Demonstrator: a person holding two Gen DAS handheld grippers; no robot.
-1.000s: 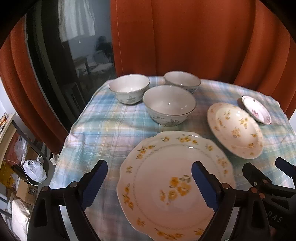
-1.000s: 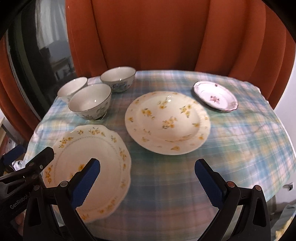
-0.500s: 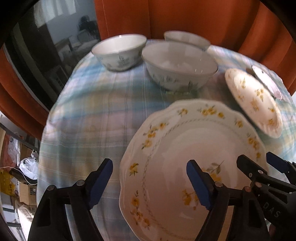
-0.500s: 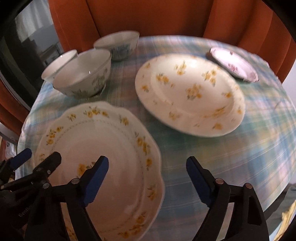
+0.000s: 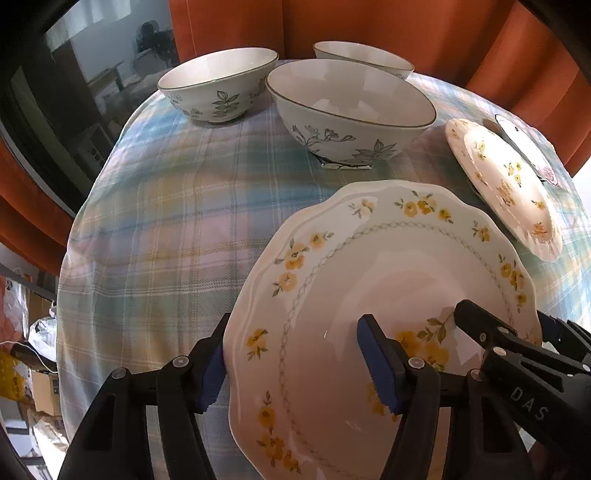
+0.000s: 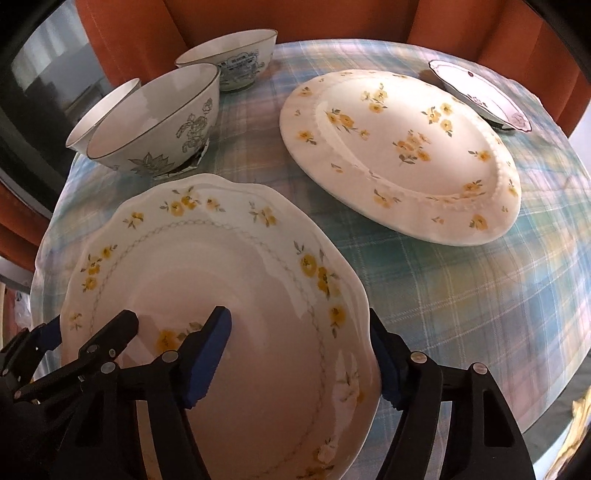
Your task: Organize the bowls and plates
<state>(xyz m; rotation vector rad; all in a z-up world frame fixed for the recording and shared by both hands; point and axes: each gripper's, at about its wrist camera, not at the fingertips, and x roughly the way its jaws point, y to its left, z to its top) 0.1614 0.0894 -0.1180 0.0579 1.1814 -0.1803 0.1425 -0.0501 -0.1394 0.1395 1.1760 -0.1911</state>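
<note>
A scalloped white plate with yellow flowers (image 5: pixel 369 266) (image 6: pixel 207 266) lies at the near edge of the table. My left gripper (image 5: pixel 295 365) straddles its left rim: one blue pad sits outside the edge, the other hangs over the well. Its jaws are closing and do not clamp the plate. My right gripper (image 6: pixel 295 360) straddles the right rim the same way, also closing. A second yellow-flowered plate (image 6: pixel 399 147) (image 5: pixel 506 184) lies behind, and a small pink-flowered plate (image 6: pixel 480 92) is farther back. Three floral bowls (image 5: pixel 351 107) (image 5: pixel 221 85) (image 5: pixel 362 55) stand at the back left.
A plaid cloth (image 5: pixel 166 221) (image 6: pixel 461 295) covers the round table, which drops off close on the left and the right. Orange curtains (image 5: pixel 369 26) hang behind the bowls, beside a dark window (image 5: pixel 74 92). Boxes and bags (image 5: pixel 33 369) lie on the floor at the left.
Both grippers have come down and tipped towards the scalloped plate. Their jaws have narrowed, and each pair now stands astride the plate's rim instead of above it.
</note>
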